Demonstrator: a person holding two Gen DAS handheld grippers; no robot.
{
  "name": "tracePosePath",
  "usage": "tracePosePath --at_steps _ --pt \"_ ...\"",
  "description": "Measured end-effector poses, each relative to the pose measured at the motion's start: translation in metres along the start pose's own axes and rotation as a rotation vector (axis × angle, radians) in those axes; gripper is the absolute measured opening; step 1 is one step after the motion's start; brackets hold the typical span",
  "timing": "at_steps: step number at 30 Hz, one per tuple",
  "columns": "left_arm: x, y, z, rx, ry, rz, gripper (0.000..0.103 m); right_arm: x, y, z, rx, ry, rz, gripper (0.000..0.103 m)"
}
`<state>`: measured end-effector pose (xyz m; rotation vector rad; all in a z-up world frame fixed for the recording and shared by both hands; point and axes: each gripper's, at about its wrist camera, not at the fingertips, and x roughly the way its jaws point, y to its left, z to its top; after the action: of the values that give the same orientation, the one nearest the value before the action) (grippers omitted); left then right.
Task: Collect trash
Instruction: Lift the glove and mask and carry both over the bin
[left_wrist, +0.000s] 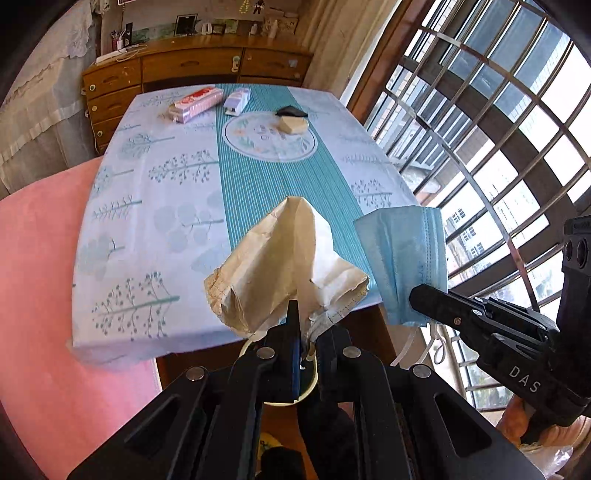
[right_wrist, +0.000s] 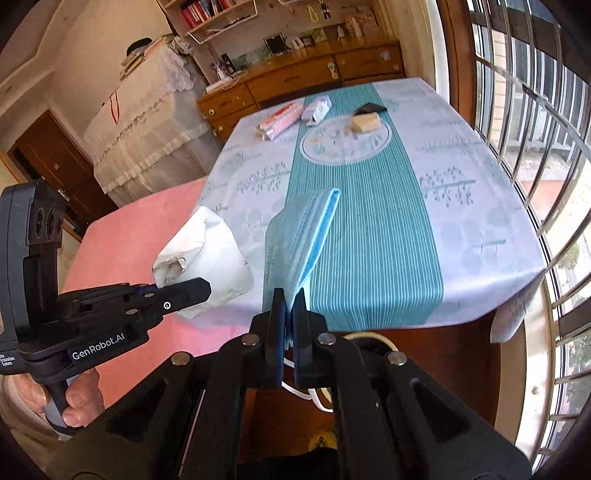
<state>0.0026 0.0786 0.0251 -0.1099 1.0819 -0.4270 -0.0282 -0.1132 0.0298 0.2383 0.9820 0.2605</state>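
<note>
The left gripper (left_wrist: 301, 325) is clamped on a crumpled beige paper bag (left_wrist: 284, 266), held in the air past the near edge of the table (left_wrist: 147, 206). The right gripper (right_wrist: 290, 314) is clamped on a folded blue face mask (right_wrist: 299, 240), with the white ear loops (right_wrist: 306, 397) hanging below the jaws. Both items are clear of the tablecloth (right_wrist: 461, 206) and sit side by side, the bag on the left, the mask on the right, near each other but not touching.

At the far end of the table lie a pink-and-white packet (left_wrist: 195, 103), a white carton (left_wrist: 236, 100), a beige block (left_wrist: 292, 124) and a dark object (left_wrist: 291, 110) just behind it. A hand (right_wrist: 74, 400) grips the left gripper's handle.
</note>
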Motion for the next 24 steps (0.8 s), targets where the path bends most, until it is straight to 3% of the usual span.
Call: tracePosePath --at_steps 9,15,24 --pt "0.068 -0.009 -0.087 -0.018 0.151 0.017 0.006 0.06 -0.045 -0.091 0.07 0.203 -0.046 0.001" --pt "0.153 0.008 -0.15 -0.042 0.204 0.054 0.006 0.147 -0.094 -0.156 0.117 0.315 -0.057 0.001" --pt "0.286 0.044 -0.219 -0.071 0.249 0.123 0.007 0.277 -0.16 -0.244 0.156 0.397 -0.079 0.001"
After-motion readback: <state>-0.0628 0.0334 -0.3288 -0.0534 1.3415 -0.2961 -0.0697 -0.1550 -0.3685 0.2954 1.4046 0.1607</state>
